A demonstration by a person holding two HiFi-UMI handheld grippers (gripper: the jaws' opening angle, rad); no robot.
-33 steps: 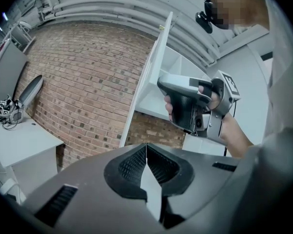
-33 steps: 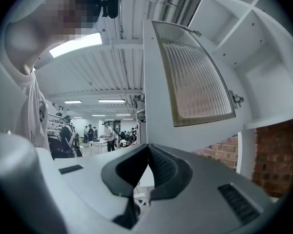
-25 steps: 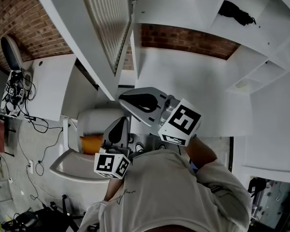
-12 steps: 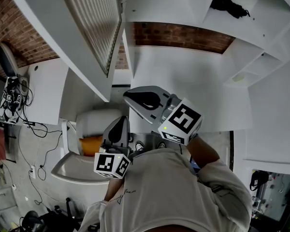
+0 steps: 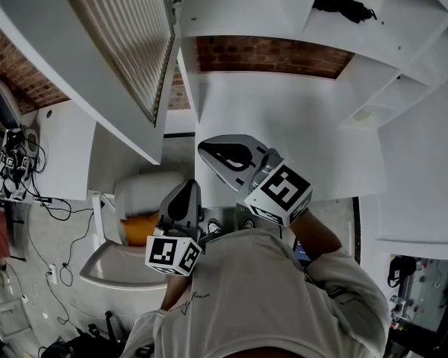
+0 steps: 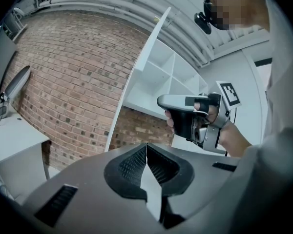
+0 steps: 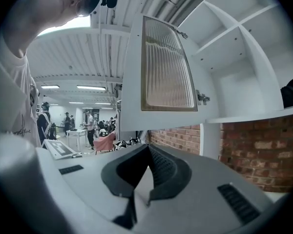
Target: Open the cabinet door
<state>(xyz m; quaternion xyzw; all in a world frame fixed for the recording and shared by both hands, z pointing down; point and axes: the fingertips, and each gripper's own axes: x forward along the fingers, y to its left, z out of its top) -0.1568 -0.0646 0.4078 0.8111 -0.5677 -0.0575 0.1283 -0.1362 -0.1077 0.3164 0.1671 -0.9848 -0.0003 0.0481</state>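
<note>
Brick wall [image 5: 269,54]; cabinet door [image 5: 119,36] clear above left tool [image 5: 185,192], right tool [image 5: 209,148]

Door [image 5: 119,43] swung out to left of cabinet [image 5: 239,10]; slab bars passage on that side. Front of cabinet open, access free. Shelf [image 5: 373,32] at right: black object [image 5: 343,4] occupies part. Brick wall [image 5: 269,54] closes gap below cabinet. Right gripper [image 5: 203,146] in free air below door edge; left gripper [image 5: 188,186] near. Desk [image 5: 63,148] lower left, cables [image 5: 52,200] beside.
</note>
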